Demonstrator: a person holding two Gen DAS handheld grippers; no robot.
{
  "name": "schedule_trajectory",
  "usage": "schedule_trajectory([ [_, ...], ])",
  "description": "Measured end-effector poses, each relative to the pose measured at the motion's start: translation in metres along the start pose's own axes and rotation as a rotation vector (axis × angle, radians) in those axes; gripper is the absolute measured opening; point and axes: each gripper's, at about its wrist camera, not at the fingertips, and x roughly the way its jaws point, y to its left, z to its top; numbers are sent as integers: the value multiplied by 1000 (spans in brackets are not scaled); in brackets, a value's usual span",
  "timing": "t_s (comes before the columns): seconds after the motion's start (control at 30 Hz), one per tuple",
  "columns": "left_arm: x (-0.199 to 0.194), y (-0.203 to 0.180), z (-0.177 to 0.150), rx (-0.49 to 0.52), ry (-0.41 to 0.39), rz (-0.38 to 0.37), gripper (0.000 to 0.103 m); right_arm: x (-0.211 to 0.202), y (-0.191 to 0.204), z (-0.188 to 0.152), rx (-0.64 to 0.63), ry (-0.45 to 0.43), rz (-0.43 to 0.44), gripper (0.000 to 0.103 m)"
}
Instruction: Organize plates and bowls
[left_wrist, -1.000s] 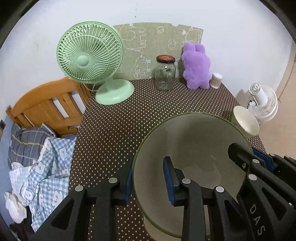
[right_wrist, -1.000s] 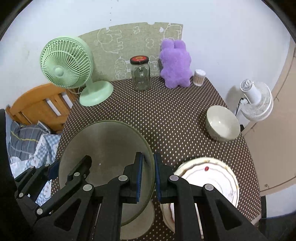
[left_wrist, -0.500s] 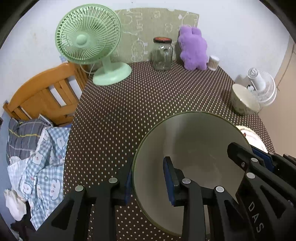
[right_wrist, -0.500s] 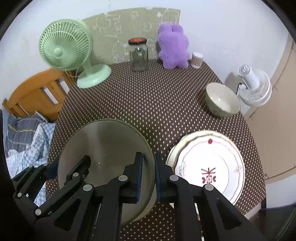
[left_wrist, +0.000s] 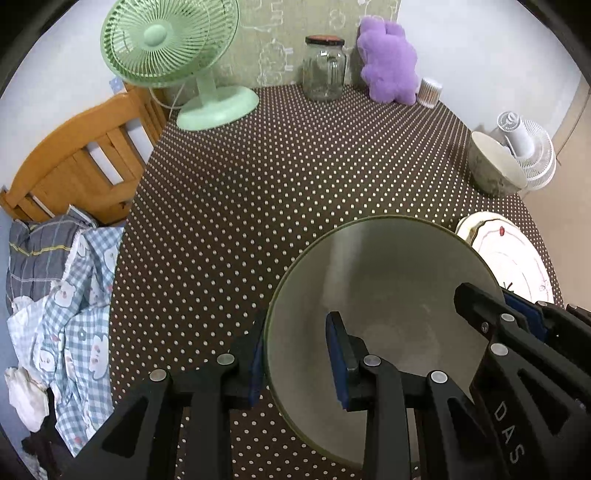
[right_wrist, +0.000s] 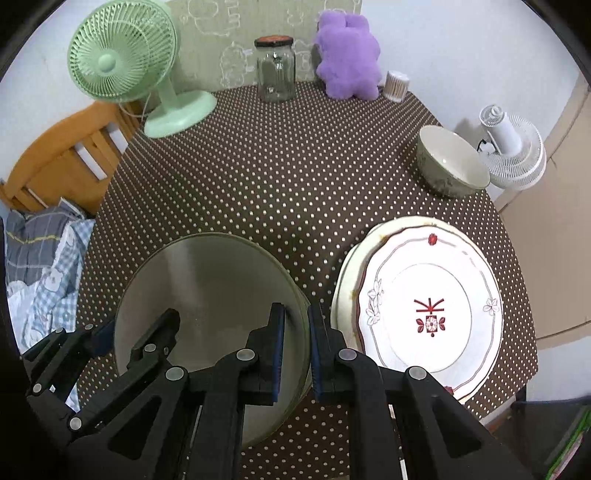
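Both grippers are seen clamped on the rim of one large grey-green bowl (left_wrist: 384, 295). The left gripper (left_wrist: 295, 354) is closed on the bowl's left rim, with one blue pad outside the wall and the other inside. The right gripper (right_wrist: 295, 347) is closed on the opposite, right rim in the same way, its pads drawn narrow around the thin wall. Each gripper is also visible in the other's view, at the far side of the bowl.

The bowl is held near the front edge of the tabletop (right_wrist: 295, 177), towards its left side; whether its base touches the cloth cannot be told. The tabletop is covered by a brown cloth with white dots.

Just beside the bowl, at the front right corner, a stack of plates (right_wrist: 424, 306) is laid, the top one white with a red flower motif in its middle. A smaller bowl (right_wrist: 450, 166) is set upright at the right edge, well apart from the large bowl.

Along the back edge, from left to right, a green fan (right_wrist: 125, 55), a glass jar (right_wrist: 275, 70) with a dark lid, a purple plush toy (right_wrist: 347, 55) and a small tub of cotton swabs (right_wrist: 397, 86) are lined up.

Beyond the left edge a wooden chair (left_wrist: 74, 162) and checked bedding (left_wrist: 62, 280) are seen. A white fan (right_wrist: 513, 147) is placed beyond the right edge.
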Motion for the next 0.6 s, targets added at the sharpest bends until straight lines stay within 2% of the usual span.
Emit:
schedule_trajectory([
  [0.37, 20, -4, -6, 11, 56, -39, 29, 17, 2, -4, 17, 53, -34, 16],
  [0.6, 24, -5, -4, 16, 50, -41, 29, 22, -1, -5, 30, 48, -42, 16],
])
